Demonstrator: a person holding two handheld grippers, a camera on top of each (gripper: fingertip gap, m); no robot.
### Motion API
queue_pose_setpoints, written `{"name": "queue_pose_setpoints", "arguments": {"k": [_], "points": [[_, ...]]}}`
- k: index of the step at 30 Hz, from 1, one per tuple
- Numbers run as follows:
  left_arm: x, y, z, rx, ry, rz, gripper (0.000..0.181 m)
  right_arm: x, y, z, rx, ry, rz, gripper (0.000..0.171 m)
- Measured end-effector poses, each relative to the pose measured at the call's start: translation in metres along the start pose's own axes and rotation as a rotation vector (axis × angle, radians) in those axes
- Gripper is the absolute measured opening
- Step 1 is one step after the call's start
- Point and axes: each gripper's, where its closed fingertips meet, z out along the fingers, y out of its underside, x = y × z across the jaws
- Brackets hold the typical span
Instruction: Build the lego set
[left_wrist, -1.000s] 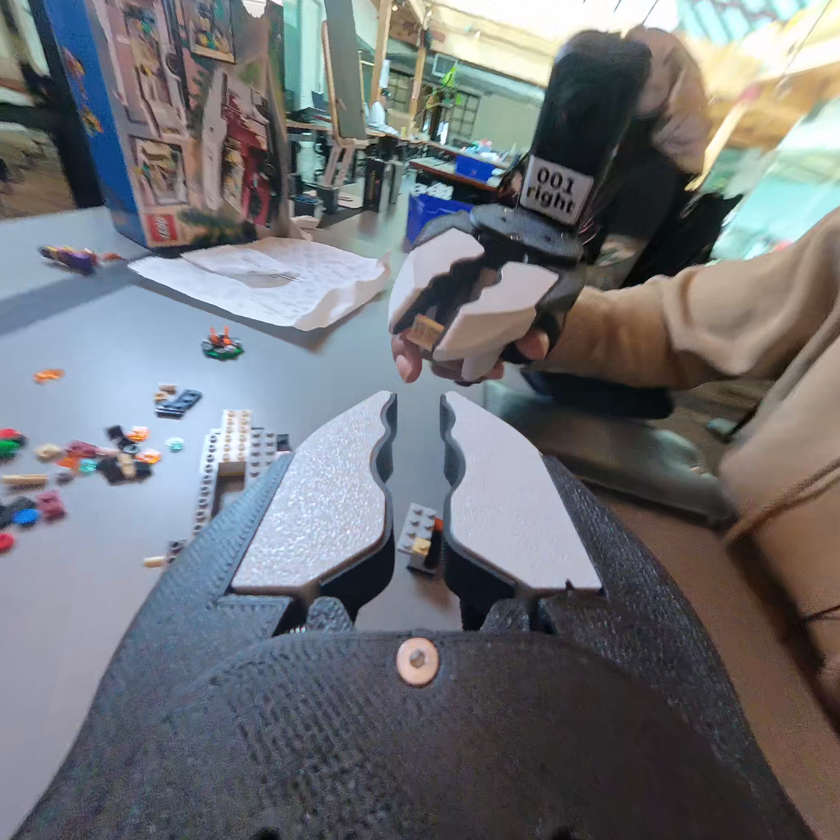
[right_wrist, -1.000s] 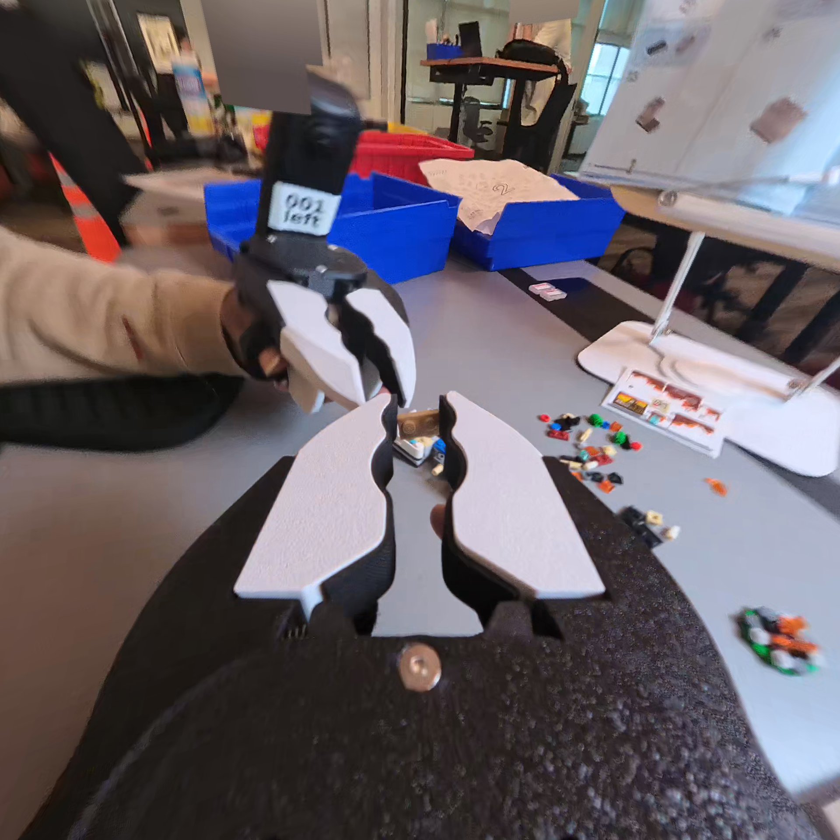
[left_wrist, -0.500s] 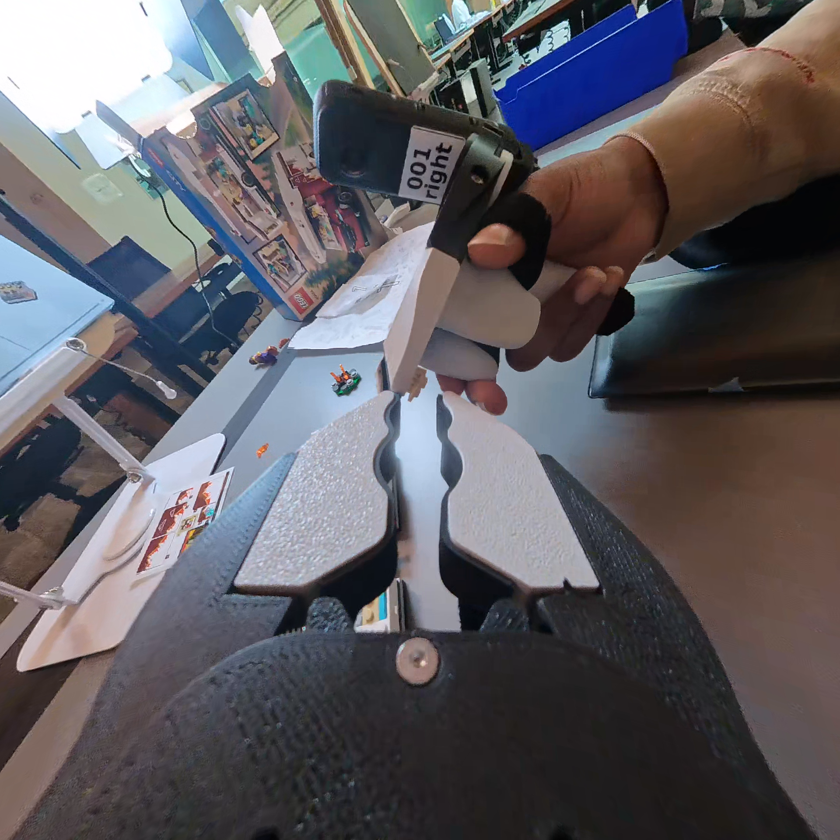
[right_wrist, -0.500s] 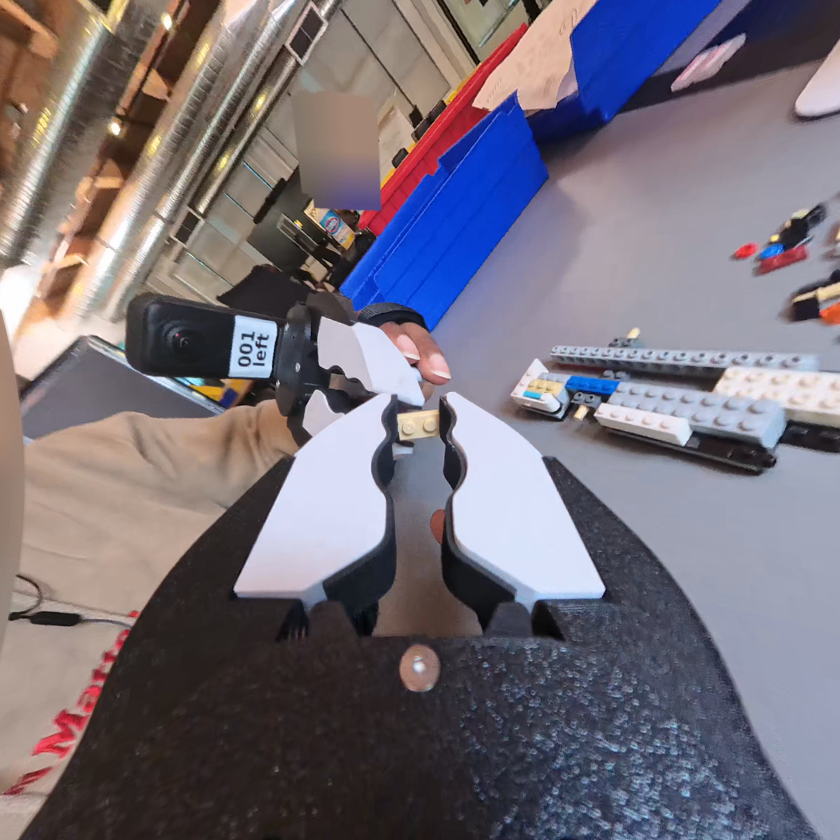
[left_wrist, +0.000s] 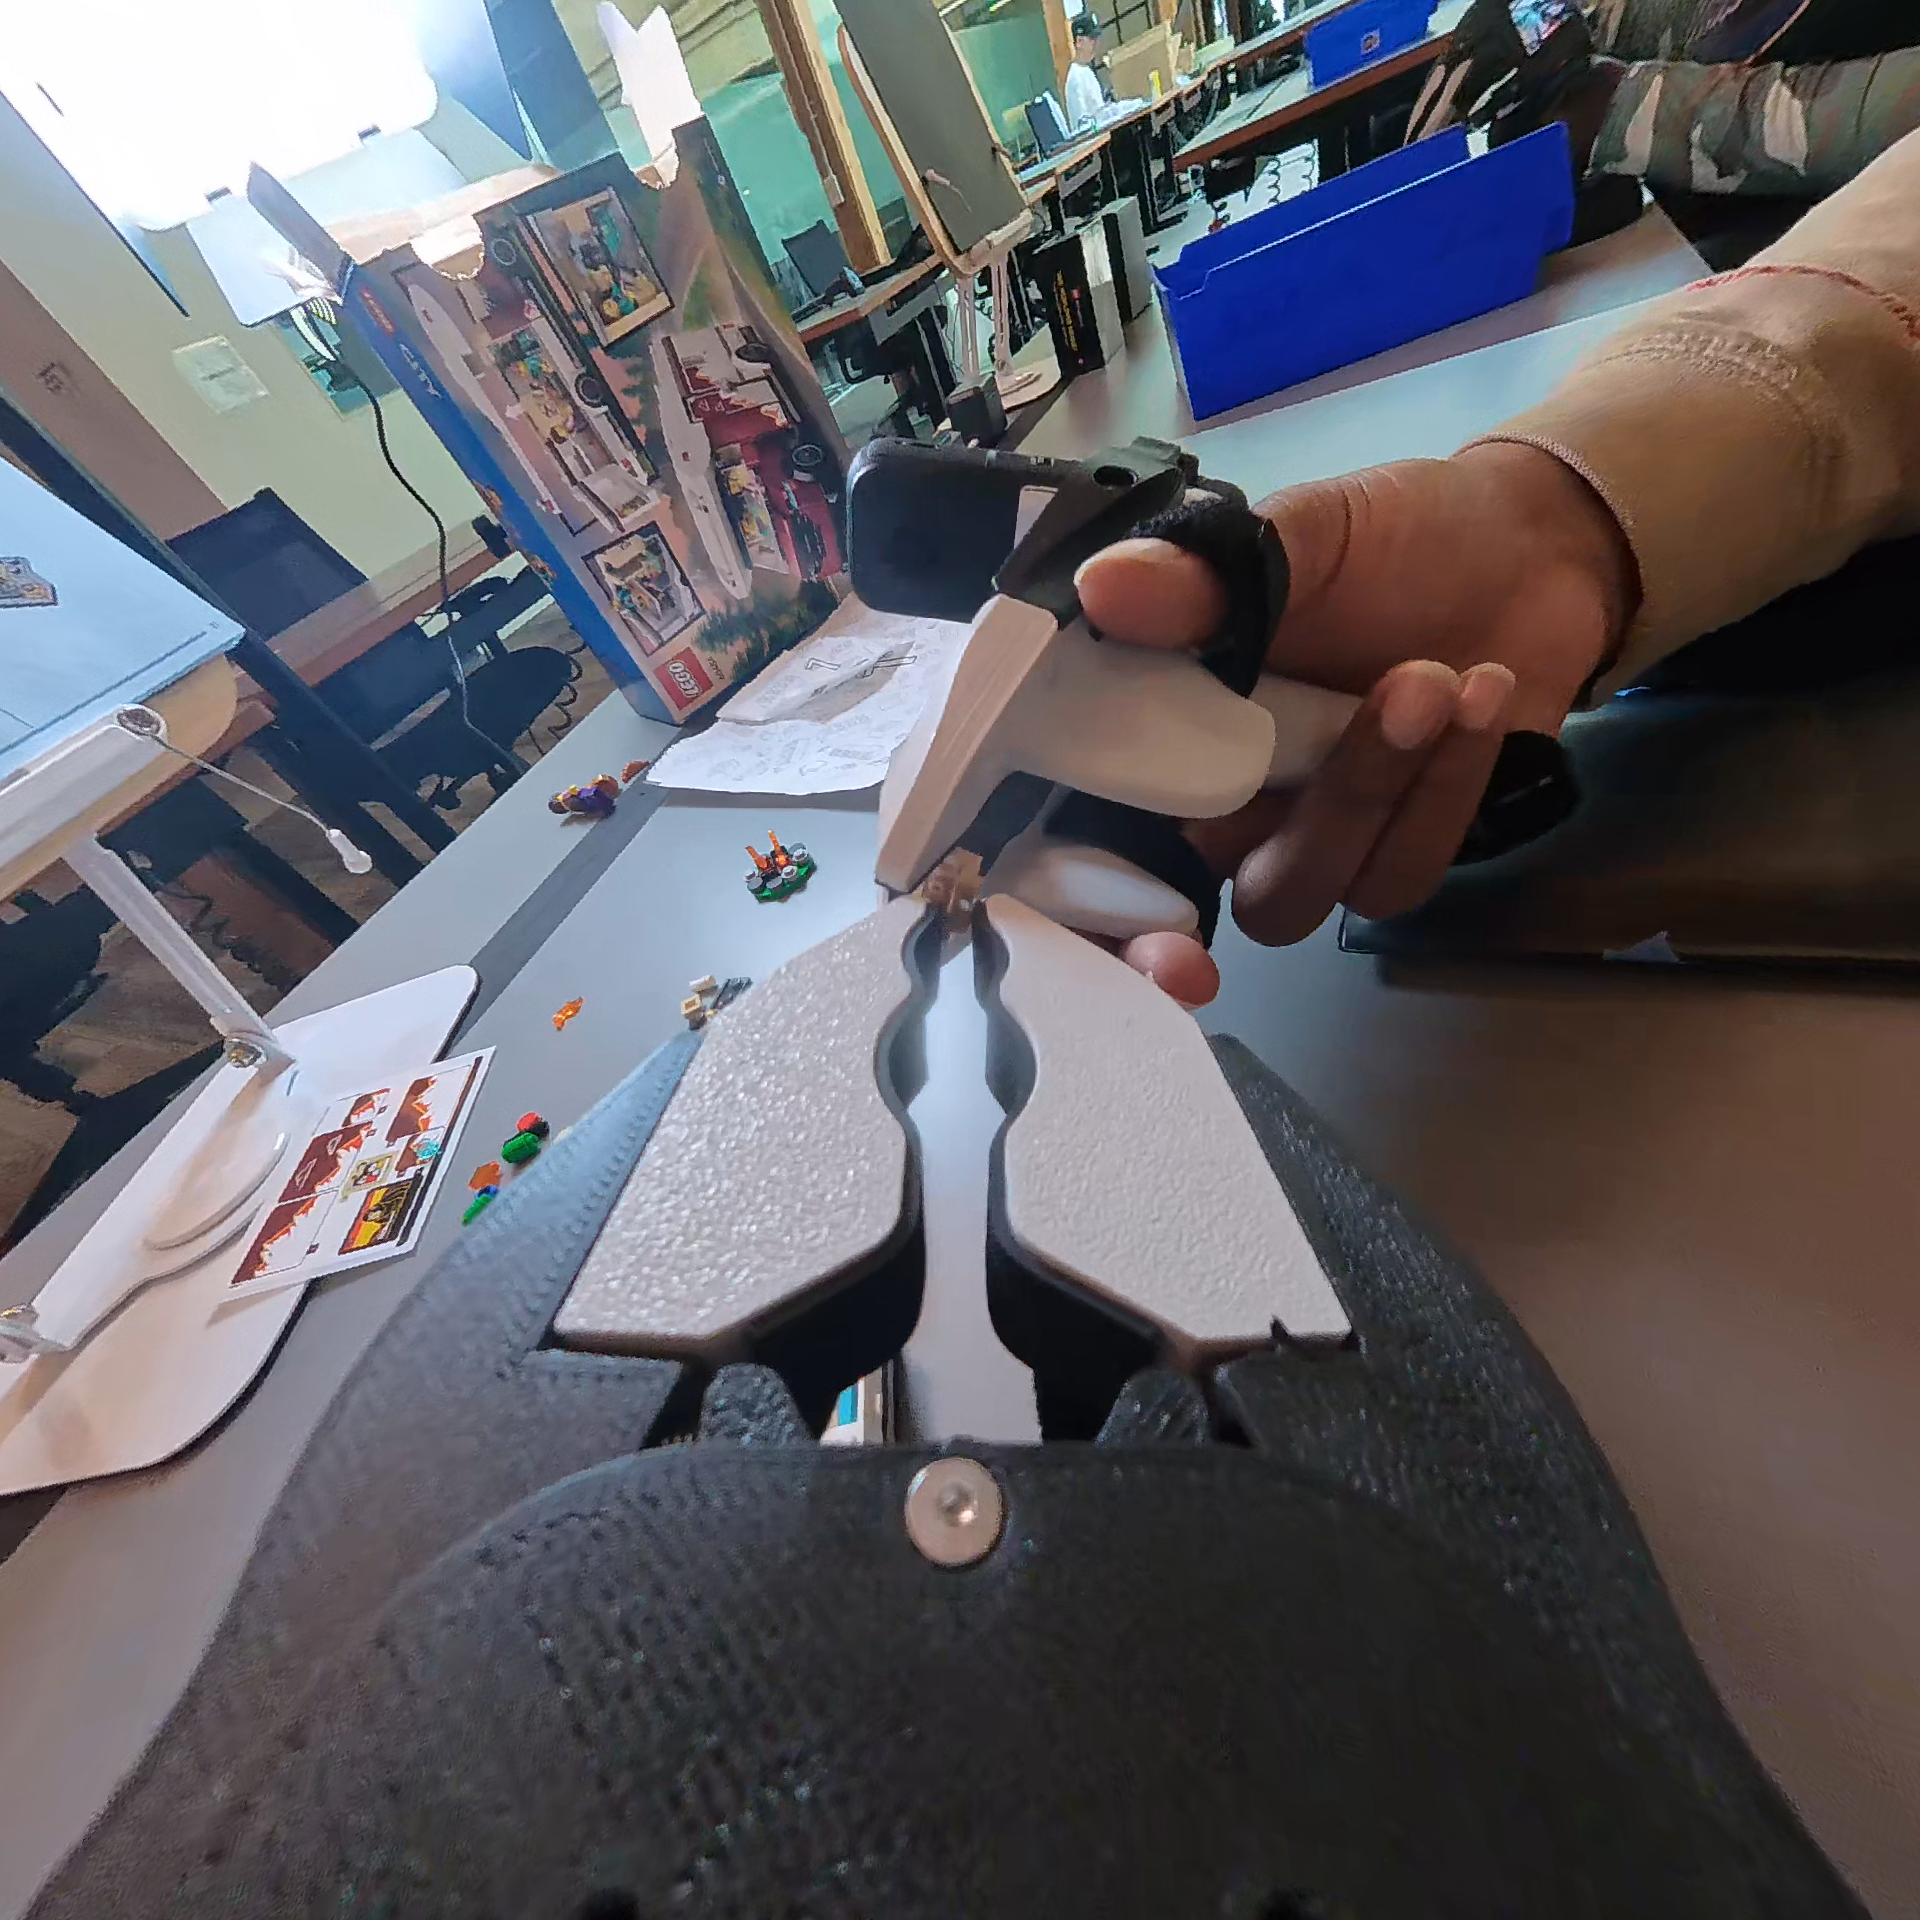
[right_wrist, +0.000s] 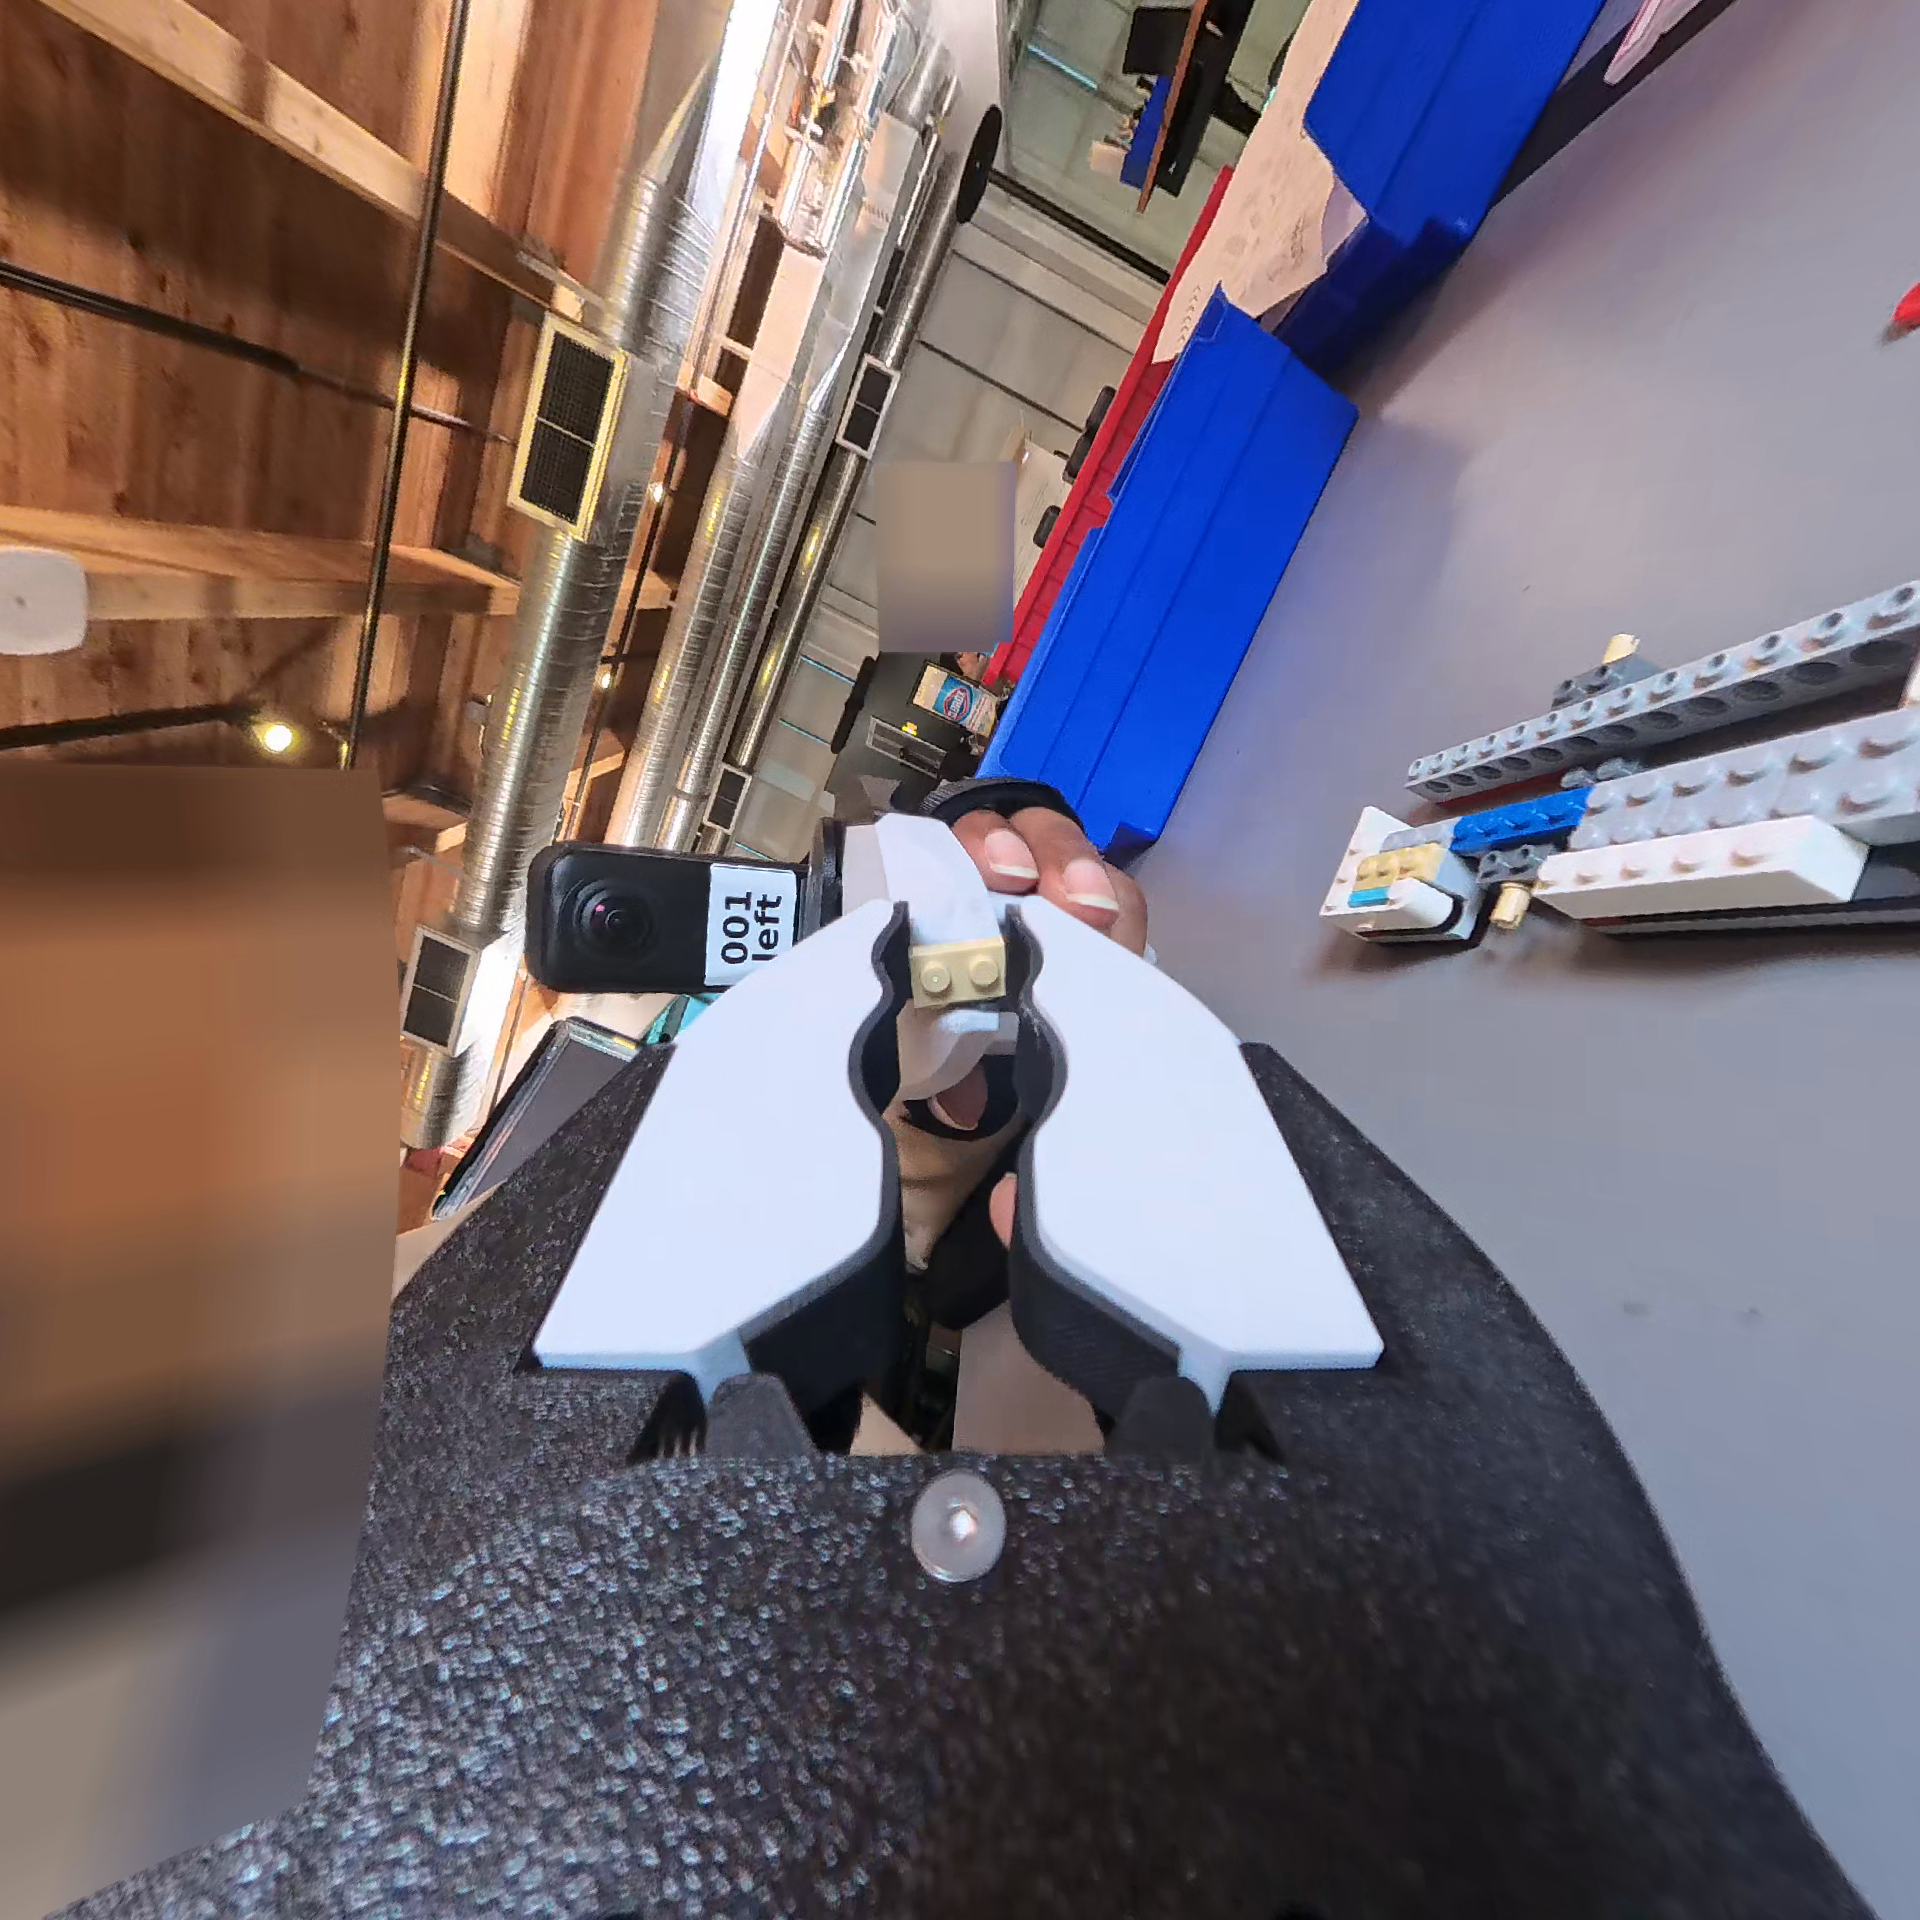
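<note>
- The right gripper (right_wrist: 958, 940) has its fingers clamped on a small tan two-stud plate (right_wrist: 958, 972), pinched by its short ends right at the tips, so the plate's long axis runs across from one finger to the other, studs facing the right wrist camera.
- The left gripper (left_wrist: 948, 914) comes in nose to nose with it. Its fingers are nearly together, only a narrow slit between them, and their tips sit at the same tan plate (left_wrist: 952, 886). Whether they actually grip it I cannot tell.
- In the right wrist view one white finger of the left gripper (right_wrist: 940, 883) lies right behind the plate, touching or as good as.
- Both are held up off the grey counter (right_wrist: 1558, 1143), not resting on it.
- The part-built model (right_wrist: 1621, 842), a long strip of grey, white and blue bricks, lies on the counter to the right of the plate and well apart from it, its length running away to the right.
- My guess is this is a handover or a regrip: the plate must change its hold before it goes onto the model.
- Loose small pieces (left_wrist: 520, 1143) and a sticker sheet (left_wrist: 358, 1174) lie at the left, with the set's box (left_wrist: 644, 416) standing farther back.
</note>
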Motion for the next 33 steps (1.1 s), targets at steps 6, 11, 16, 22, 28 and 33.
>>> {"name": "queue_pose_setpoints", "arguments": {"k": [6, 11, 16, 22, 28, 33], "points": [[-0.004, -0.011, -0.004, 0.09, 0.101, -0.33, 0.004, -0.009, -0.017, -0.006, 0.051, 0.006, -0.157, 0.03], [-0.03, -0.02, -0.016, 0.252, 0.162, -0.728, 0.004, -0.018, -0.031, -0.019, 0.027, 0.135, -0.648, 0.022], [-0.035, -0.024, -0.02, 0.34, 0.236, -0.939, 0.004, -0.02, -0.017, -0.014, -0.054, 0.348, -1.296, 0.019], [-0.026, -0.029, -0.015, 0.391, 0.319, -1.135, 0.004, -0.025, -0.012, -0.006, -0.04, 0.541, -1.713, 0.018], [-0.012, -0.03, -0.007, 0.378, 0.354, -1.216, 0.004, -0.019, -0.011, -0.004, -0.058, 0.624, -1.859, 0.014], [-0.013, -0.029, -0.007, 0.387, 0.374, -1.264, 0.004, -0.018, -0.011, -0.005, -0.068, 0.612, -1.82, 0.011]]}}
